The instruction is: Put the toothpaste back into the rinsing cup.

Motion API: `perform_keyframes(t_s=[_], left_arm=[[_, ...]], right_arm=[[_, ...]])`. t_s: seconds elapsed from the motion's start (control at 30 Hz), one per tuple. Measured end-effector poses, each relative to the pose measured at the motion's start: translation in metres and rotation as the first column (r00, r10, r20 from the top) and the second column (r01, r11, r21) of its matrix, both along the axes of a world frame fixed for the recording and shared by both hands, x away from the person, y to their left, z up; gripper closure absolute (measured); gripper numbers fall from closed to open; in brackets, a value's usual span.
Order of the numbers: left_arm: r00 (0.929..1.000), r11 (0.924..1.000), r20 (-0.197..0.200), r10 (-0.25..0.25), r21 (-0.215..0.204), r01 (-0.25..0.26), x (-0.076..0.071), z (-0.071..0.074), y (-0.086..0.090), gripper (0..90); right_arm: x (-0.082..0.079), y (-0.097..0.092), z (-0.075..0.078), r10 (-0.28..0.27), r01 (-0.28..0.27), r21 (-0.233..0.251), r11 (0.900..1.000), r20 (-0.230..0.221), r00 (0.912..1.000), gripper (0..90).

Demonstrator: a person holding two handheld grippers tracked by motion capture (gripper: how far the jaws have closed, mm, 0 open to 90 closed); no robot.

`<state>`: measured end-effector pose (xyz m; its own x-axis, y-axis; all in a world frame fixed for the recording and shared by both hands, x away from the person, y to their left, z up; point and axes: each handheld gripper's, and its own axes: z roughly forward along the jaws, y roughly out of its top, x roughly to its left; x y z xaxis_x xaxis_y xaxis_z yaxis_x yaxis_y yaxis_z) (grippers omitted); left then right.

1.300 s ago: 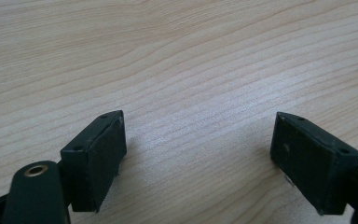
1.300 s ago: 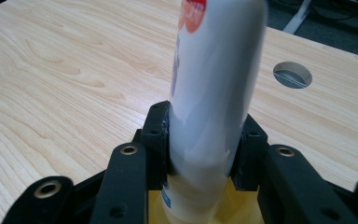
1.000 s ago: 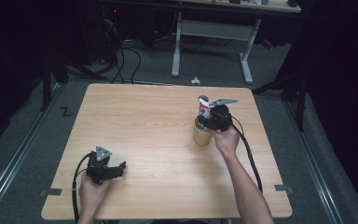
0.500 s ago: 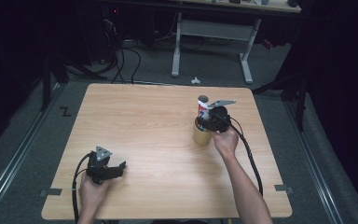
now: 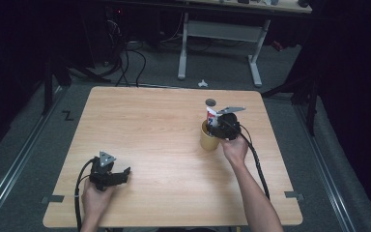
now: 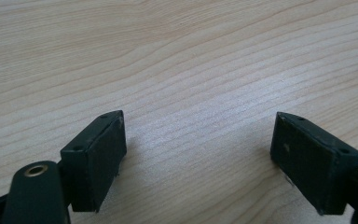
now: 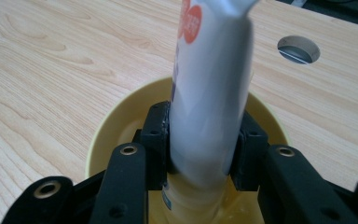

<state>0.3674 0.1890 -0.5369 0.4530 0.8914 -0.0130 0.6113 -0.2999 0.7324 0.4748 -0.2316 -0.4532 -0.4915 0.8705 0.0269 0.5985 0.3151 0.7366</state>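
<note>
Black right gripper (image 7: 204,144) points down over the yellow cup (image 5: 206,137) (near the table's (image 5: 145,125) right edge), pinching a white tube (image 7: 209,98). Tube upright, red-marked. Left gripper (image 6: 200,158) rests near the front-left corner, jaws spread.

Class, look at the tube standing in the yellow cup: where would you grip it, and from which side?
Grip the tube from above, on its flat faces just over the cup rim. It stands upright with its lower end inside, as the right gripper holds it.

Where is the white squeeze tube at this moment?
In the high view, the white squeeze tube stands in the yellow cup on the table's right half, near the round cable hole, clamped by the right gripper.
</note>
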Motion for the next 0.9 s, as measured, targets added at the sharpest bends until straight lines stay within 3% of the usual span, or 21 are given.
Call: perform_keyframes(t_s=[0.6,0.9], left_arm=[[1.0000,1.0000,0.001,0.000,0.001,0.000,0.000,0.000,0.000,18.7],[1.0000,1.0000,0.001,0.000,0.001,0.000,0.000,0.000,0.000,18.6]], right_arm=[[-0.008,-0.003,0.009,0.026,-0.026,-0.006,0.9996,0.023,0.9994,58.5],[-0.009,-0.004,0.010,0.024,-0.024,-0.004,0.9997,0.026,0.9994,49.7]])
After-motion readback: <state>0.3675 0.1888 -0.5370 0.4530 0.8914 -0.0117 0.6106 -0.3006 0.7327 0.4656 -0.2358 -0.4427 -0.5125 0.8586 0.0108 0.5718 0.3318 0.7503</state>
